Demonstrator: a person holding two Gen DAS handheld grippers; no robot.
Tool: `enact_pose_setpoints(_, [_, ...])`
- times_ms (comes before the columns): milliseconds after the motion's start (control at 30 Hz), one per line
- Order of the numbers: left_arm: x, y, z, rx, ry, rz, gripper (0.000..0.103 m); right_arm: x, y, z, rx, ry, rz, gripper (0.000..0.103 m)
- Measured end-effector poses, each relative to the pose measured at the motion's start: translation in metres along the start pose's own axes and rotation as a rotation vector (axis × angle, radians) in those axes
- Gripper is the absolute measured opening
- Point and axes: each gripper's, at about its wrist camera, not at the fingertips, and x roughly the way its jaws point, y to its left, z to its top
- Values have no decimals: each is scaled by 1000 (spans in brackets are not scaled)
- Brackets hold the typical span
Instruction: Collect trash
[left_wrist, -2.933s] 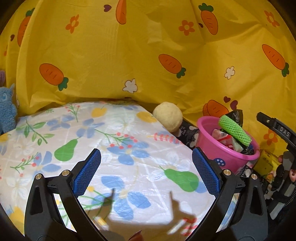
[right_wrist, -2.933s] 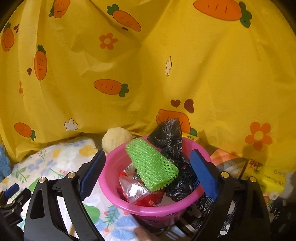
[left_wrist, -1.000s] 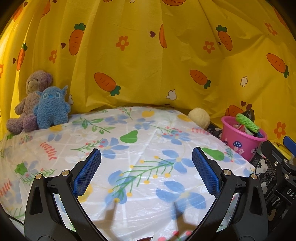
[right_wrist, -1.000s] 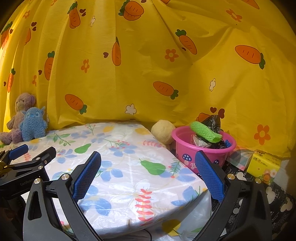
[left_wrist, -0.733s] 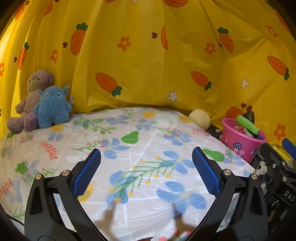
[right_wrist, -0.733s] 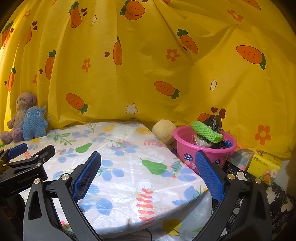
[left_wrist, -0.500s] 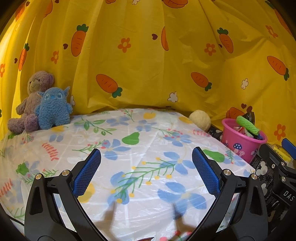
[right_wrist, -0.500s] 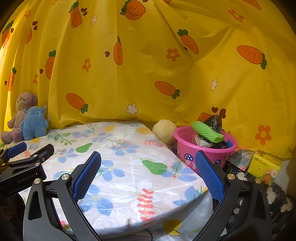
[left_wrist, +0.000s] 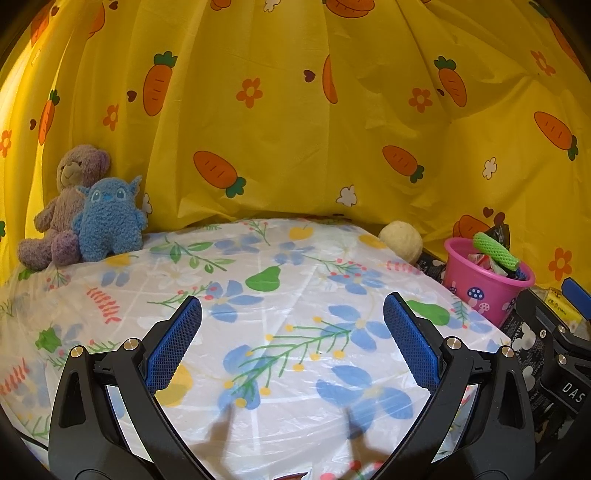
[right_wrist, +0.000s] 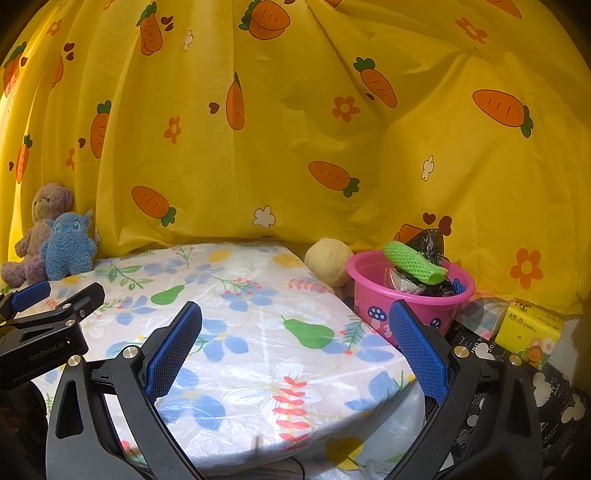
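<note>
Right wrist view | pink bucket (right_wrist: 410, 310) upright beside table (right_wrist: 258, 369), holding green mesh (right_wrist: 413, 264) and black bag (right_wrist: 428, 242) | left gripper (left_wrist: 291, 339) released, empty | right gripper (right_wrist: 295, 343) released, empty

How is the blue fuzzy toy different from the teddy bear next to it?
The blue toy is bright blue with pointy ears; the teddy bear is dusty purple-brown with round ears. The blue toy sits in front and covers part of the teddy bear, which leans against the yellow curtain behind. The teddy bear's head reaches higher than the blue toy's. Both are fluffy, sit upright, touch each other, and rest at the far left corner of the flowery cloth.
</note>
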Motion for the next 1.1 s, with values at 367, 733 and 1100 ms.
enact_pose_setpoints(367, [0, -2, 1, 5, -2, -2, 97, 1, -1, 0, 2, 2, -1, 98])
enact_pose_setpoints(733, [1, -4, 1, 8, 1, -8, 97, 1, -1, 0, 3, 3, -3, 98])
enact_pose_setpoints(1100, [2, -6, 1, 12, 2, -10, 97, 1, -2, 0, 5, 5, 0, 98])
